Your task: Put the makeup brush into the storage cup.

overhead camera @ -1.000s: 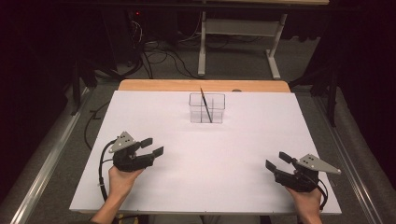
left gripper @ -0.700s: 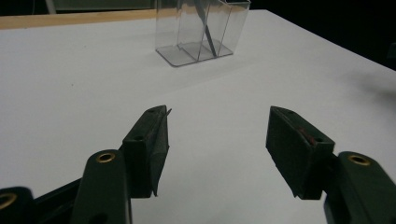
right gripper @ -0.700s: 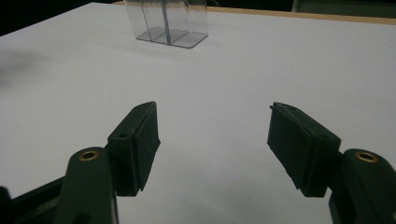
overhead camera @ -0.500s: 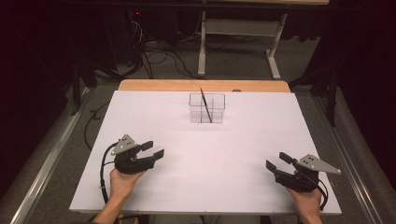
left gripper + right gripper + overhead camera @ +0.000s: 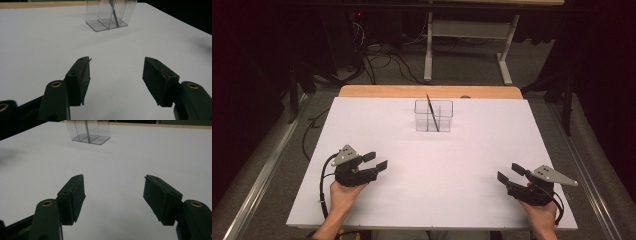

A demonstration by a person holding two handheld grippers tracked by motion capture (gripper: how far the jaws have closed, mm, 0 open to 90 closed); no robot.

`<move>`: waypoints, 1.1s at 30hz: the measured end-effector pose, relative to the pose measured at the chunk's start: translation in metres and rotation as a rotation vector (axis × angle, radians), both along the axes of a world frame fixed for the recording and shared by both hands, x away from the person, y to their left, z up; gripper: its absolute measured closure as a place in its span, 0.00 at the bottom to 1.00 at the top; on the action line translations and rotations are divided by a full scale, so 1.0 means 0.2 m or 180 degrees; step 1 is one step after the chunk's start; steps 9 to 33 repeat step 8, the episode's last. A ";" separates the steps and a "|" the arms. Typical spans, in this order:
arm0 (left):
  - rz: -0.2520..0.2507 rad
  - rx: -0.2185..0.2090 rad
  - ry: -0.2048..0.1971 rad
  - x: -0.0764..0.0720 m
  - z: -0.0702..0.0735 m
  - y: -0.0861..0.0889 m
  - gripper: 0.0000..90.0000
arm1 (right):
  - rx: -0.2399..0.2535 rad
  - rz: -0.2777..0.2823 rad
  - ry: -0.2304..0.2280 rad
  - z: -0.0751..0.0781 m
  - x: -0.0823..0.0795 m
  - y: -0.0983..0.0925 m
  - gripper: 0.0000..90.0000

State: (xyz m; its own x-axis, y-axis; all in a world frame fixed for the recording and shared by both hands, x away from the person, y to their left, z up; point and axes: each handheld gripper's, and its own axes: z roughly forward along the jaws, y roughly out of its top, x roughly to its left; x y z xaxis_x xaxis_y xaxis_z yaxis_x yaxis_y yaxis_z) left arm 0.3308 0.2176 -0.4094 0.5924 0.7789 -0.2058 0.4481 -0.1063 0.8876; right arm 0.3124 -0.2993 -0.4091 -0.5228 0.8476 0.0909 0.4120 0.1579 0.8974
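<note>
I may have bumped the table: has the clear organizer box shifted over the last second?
No. The clear organizer box sits in the same spot below the wooden table edge, with the pen leaning inside it as before.

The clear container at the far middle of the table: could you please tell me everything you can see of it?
The clear container looks like transparent plastic, box-shaped, open-topped, with inner walls splitting it into compartments. It stands upright on the white table near the far edge, apart from both grippers. One thin dark stick, perhaps a pen or brush, leans tilted inside, its top poking above the rim.
</note>
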 end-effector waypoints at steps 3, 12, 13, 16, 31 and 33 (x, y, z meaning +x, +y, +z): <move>-0.0002 0.0023 0.0017 0.00 0.00 0.00 0.44 | 0.0006 0.0003 0.0002 0.00 0.00 0.00 0.39; -0.0005 0.0044 0.0042 0.01 -0.01 -0.01 0.43 | 0.0034 0.0018 0.0006 0.00 0.00 0.00 0.39; -0.0005 0.0044 0.0042 0.01 -0.01 -0.01 0.43 | 0.0034 0.0018 0.0006 0.00 0.00 0.00 0.39; -0.0005 0.0044 0.0042 0.01 -0.01 -0.01 0.43 | 0.0034 0.0018 0.0006 0.00 0.00 0.00 0.39; -0.0005 0.0044 0.0042 0.01 -0.01 -0.01 0.43 | 0.0034 0.0018 0.0006 0.00 0.00 0.00 0.39; -0.0005 0.0044 0.0042 0.01 -0.01 -0.01 0.43 | 0.0034 0.0018 0.0006 0.00 0.00 0.00 0.39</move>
